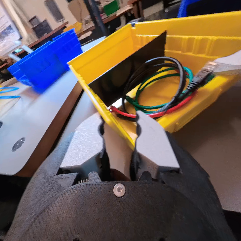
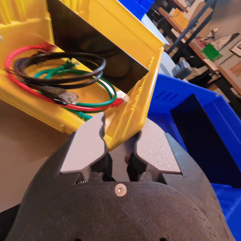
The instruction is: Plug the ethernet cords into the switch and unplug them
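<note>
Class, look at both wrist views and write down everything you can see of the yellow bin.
The yellow bin is a moulded plastic storage bin with ribbed walls and a thick rim. A black divider panel stands across its inside. In front of the panel lie coiled black, green and red ethernet cords. It appears tilted in both blurred views. The left claw straddles one side wall, the right claw the opposite wall at a front corner. A blue bin sits beside it.
</note>
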The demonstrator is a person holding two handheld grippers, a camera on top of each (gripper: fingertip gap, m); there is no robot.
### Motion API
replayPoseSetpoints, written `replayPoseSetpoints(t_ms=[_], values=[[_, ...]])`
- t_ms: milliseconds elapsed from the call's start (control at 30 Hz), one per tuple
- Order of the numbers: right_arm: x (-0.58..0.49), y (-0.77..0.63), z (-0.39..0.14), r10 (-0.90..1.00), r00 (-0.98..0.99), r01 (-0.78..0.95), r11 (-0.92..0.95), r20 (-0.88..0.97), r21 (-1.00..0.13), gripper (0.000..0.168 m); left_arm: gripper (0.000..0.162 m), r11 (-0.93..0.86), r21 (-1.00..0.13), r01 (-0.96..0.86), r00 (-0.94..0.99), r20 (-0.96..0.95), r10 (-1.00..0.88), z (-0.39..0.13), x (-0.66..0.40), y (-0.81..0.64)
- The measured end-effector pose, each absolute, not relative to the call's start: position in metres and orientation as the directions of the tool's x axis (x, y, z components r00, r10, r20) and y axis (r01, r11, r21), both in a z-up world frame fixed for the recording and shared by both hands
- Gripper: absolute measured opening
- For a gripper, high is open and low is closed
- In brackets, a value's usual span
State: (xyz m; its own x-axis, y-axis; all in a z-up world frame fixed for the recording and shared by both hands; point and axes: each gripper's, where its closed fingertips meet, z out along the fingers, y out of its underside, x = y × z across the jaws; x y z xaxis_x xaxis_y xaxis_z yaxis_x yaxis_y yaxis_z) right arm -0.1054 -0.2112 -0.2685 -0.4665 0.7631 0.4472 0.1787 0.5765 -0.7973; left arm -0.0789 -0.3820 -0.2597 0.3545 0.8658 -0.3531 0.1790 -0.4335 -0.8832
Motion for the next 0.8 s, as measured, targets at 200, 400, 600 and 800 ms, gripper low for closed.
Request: replayPoseSetpoints(t_ms=[200, 400, 600, 800], values=[[-0.088, -0.173, -0.194, 0.866, -0.288, -0.043, 0.414, 0.408, -0.909, 0.121, 0.105, -0.419, -0.907, -0.049, 0.182, -0.420, 0.889, -0.195, -0.073, -0.387], [-0.081, -0.032, -0.218, 0.973, 0.064, 0.197, 0.204, 0.220, -0.959, 0.117, 0.097, -0.229, -0.957, -0.178, 0.328, -0.277, 0.903, -0.154, -0.057, -0.328], [-0.063, 0.000, -0.252, 0.944, -0.027, 0.411, 0.310, 0.328, -0.857, 0.020, 0.088, -0.150, -0.971, -0.187, 0.622, -0.235, 0.747, -0.159, -0.032, -0.211], [-0.030, 0.041, -0.259, 0.934, -0.009, 0.511, 0.310, 0.356, -0.801, 0.013, 0.085, -0.186, -0.979, -0.087, 0.768, -0.185, 0.613, -0.191, -0.026, -0.128]])
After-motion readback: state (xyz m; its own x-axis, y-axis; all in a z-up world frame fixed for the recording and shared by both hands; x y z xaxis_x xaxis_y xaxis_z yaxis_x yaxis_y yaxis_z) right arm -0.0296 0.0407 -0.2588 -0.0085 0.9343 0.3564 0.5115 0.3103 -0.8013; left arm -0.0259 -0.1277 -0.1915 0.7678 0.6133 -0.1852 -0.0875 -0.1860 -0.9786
